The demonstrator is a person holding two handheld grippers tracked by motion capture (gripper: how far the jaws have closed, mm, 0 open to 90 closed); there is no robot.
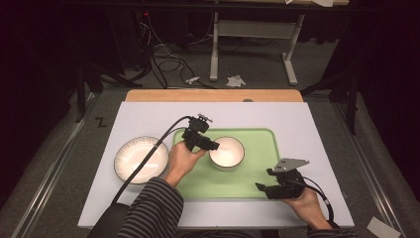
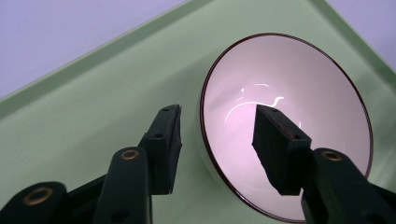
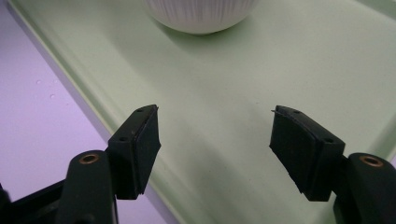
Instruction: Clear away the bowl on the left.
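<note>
Now my left gripper (image 2: 217,133) sits over the near edge of the white bowl (image 1: 227,152). Its jaws are spread apart, one outside the rim and one over the inside, and they are not pressing on the bowl. The bowl stands upright on the green tray (image 1: 257,181), near the tray's left side. My right gripper (image 3: 215,140) hangs low over the tray's near right corner, well apart from the bowl, and its jaws are spread wide with nothing between them. I can see a white plate (image 1: 139,159) on the table (image 1: 307,124), just left of the tray.
</note>
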